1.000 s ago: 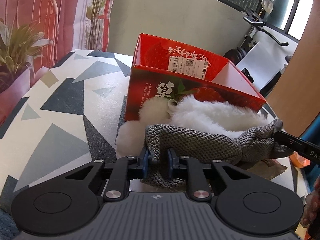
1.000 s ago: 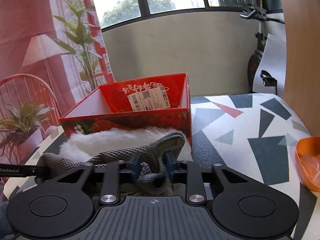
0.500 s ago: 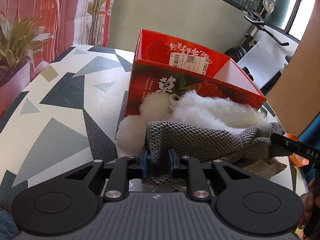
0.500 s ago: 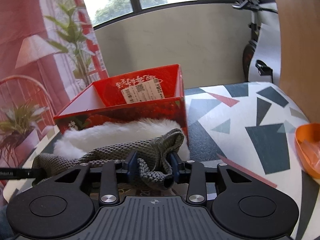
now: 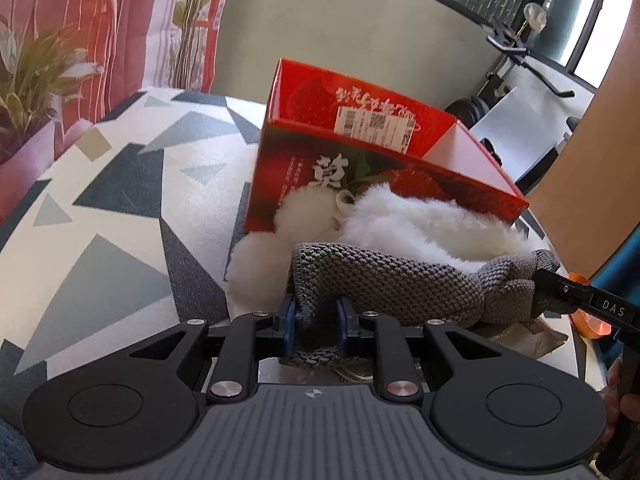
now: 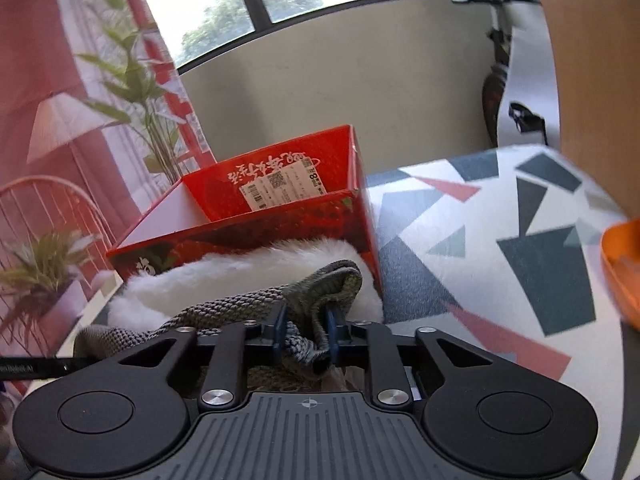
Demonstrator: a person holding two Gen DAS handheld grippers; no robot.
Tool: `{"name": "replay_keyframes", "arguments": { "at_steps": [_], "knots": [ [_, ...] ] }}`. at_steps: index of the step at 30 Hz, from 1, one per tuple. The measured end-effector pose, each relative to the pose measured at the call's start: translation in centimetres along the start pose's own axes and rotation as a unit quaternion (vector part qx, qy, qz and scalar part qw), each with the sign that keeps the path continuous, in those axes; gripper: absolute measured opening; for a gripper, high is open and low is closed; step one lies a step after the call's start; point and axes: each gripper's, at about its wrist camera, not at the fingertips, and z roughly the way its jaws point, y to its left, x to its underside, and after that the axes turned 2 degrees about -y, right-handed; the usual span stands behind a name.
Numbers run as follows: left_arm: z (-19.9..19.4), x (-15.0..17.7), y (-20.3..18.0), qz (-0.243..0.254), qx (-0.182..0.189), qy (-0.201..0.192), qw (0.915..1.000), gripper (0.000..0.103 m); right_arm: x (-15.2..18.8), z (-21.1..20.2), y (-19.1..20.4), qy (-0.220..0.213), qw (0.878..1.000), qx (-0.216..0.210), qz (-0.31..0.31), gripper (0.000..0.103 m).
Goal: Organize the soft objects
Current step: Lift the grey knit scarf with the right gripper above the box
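Stretched between both grippers, a grey knitted cloth point(image 5: 404, 284) lies just in front of a red box point(image 5: 360, 176). Left gripper point(image 5: 314, 320) clamps one end; right gripper point(image 6: 305, 330) is closing on the other. White fluffy fabric point(image 5: 420, 220) sits against the box.

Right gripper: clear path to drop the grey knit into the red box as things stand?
Probably yes. The right gripper, jaws closing on the grey knit cloth, faces the open-topped red box; only the white fluffy item lies between, low. The left gripper also grips the cloth.
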Motion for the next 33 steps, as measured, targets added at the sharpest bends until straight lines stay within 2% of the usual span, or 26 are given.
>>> {"name": "replay_keyframes", "arguments": {
  "at_steps": [8, 22, 25, 30, 33],
  "knots": [
    [-0.8, -0.2, 0.0, 0.0, 0.005, -0.016, 0.9999, 0.008, -0.4, -1.1, 1.1, -0.012, 1.0, 0.007, -0.017, 0.011],
    [-4.8, -1.7, -0.1, -0.001, 0.035, -0.079, 0.9962, 0.006, -2.8, -4.8, 4.1, -0.042, 0.998, -0.009, -0.055, 0.01],
    [-4.3, -1.6, 0.2, -0.003, 0.038, -0.066, 0.9971, 0.006, -3.2, -5.3, 4.8, -0.045, 0.997, -0.006, -0.064, 0.01],
    [-2.3, -0.9, 2.0, -0.033, 0.03, -0.033, 0.9985, 0.006, -2.6, -4.8, 4.7, -0.035, 0.998, 0.01, -0.06, 0.01],
    [-2.3, -1.0, 2.4, -0.041, 0.036, -0.037, 0.9978, 0.006, -1.9, -4.3, 4.3, -0.024, 0.998, 0.021, -0.053, 0.01]
  ]
}}
